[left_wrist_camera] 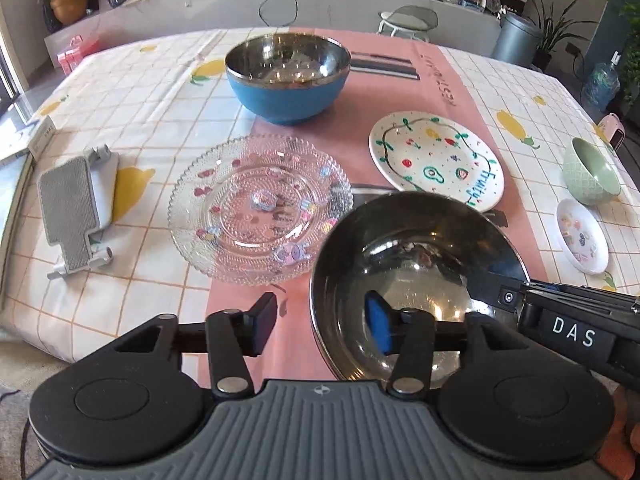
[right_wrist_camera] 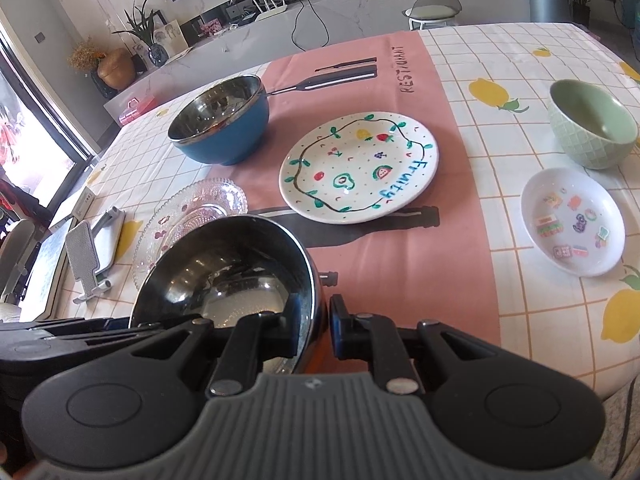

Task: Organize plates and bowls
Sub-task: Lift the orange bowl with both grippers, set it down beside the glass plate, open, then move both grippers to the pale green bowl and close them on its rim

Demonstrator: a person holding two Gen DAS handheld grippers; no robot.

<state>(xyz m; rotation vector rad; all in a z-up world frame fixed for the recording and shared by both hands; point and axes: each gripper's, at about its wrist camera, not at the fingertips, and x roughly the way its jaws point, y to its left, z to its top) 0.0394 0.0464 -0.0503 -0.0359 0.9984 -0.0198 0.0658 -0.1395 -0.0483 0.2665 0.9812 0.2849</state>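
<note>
A steel bowl (left_wrist_camera: pixel 416 264) (right_wrist_camera: pixel 224 264) stands near the table's front edge, beside a clear glass plate (left_wrist_camera: pixel 256 208) (right_wrist_camera: pixel 200 204). My left gripper (left_wrist_camera: pixel 322 324) is open wide across the bowl's left rim, one finger inside and one outside, both pads clear of it. My right gripper (right_wrist_camera: pixel 316 322) straddles the right rim with a narrow gap at the outer pad, so it is open too. Its finger (left_wrist_camera: pixel 492 286) shows at the rim in the left wrist view. Farther back are a blue bowl (left_wrist_camera: pixel 286 80) (right_wrist_camera: pixel 232 140) and a white fruit-painted plate (left_wrist_camera: pixel 436 160) (right_wrist_camera: pixel 360 168).
A green bowl (left_wrist_camera: pixel 592 176) (right_wrist_camera: pixel 592 124) and a small white sticker dish (left_wrist_camera: pixel 582 236) (right_wrist_camera: pixel 572 228) sit at the right. A grey folding stand (left_wrist_camera: pixel 72 216) (right_wrist_camera: pixel 84 248) lies at the left. The tablecloth's front edge (left_wrist_camera: pixel 120 356) runs just below the grippers.
</note>
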